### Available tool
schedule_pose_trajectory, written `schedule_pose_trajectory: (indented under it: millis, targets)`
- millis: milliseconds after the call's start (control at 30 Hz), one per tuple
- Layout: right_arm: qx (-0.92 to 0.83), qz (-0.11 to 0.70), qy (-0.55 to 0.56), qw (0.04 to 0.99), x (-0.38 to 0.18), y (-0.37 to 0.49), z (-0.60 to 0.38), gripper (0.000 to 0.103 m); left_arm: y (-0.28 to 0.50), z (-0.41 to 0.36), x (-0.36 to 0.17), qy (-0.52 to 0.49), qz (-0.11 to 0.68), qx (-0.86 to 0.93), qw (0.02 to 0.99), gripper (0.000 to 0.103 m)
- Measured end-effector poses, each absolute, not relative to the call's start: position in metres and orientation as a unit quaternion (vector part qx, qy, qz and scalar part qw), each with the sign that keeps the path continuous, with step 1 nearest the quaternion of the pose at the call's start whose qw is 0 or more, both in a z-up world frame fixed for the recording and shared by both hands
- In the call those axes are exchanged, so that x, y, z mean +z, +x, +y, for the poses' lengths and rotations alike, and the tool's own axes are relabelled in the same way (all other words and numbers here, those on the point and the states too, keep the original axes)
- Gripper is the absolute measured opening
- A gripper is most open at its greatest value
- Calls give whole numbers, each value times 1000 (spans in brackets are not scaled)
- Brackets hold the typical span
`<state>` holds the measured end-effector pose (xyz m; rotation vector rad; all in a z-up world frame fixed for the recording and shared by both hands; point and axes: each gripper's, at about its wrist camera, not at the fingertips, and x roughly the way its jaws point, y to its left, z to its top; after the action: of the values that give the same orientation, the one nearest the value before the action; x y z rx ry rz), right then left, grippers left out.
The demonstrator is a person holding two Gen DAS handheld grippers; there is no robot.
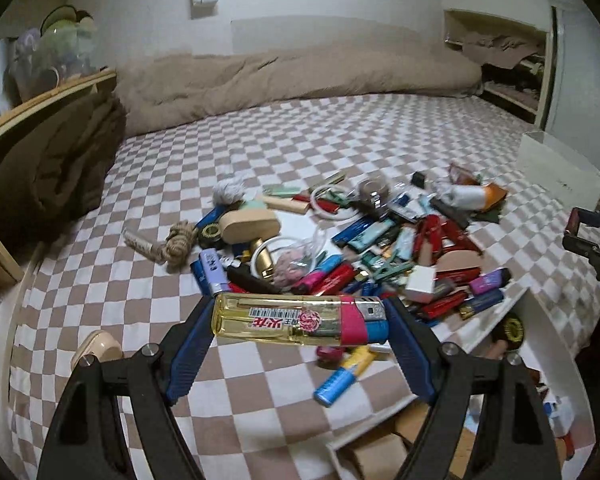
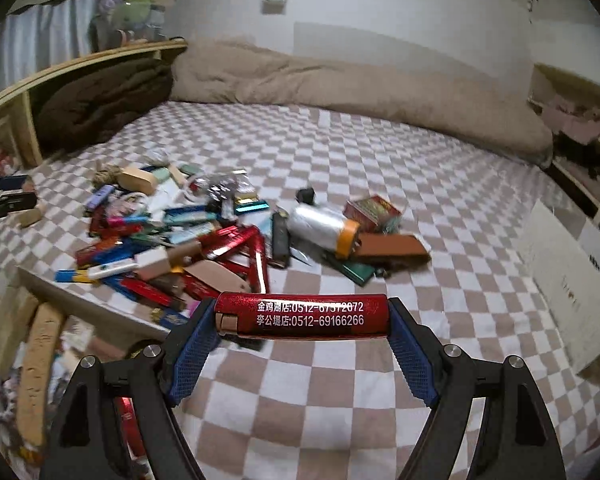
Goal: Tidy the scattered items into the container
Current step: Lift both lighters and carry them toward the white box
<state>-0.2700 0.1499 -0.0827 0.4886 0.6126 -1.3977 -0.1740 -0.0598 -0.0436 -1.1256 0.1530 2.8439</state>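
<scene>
Lying crosswise: yellow lighter [image 1: 296, 322]

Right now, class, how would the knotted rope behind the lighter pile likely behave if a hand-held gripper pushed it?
The knotted rope looks soft and fibrous, so it would probably deform or drag rather than roll. Its rough surface likely grips the checked sheet. It seems light.

Two hand-held grippers, one yellow lighter [image 1: 296, 320], one red lighter [image 2: 304, 316], perhaps dozens of scattered items [image 1: 360, 248]

Left tool [image 1: 300, 320], right tool [image 2: 302, 318]: black arms, ribbed blue pads, silver screws
</scene>
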Motion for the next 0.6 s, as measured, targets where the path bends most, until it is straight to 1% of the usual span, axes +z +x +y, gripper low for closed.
schedule_pose_trajectory:
  millis: [200, 433, 600]
  targets:
    - [-609, 273, 192, 720, -59, -254, 170, 83, -150, -43, -24, -347, 56, 934, 66, 83]
    - [-596, 268, 174, 737, -43, -238, 189, 83, -127, -25, -5, -324, 62, 939, 95, 83]
    - [-573, 269, 192, 750, -39, -229, 197, 83, -115, -15, 0, -319, 62, 939, 111, 83]
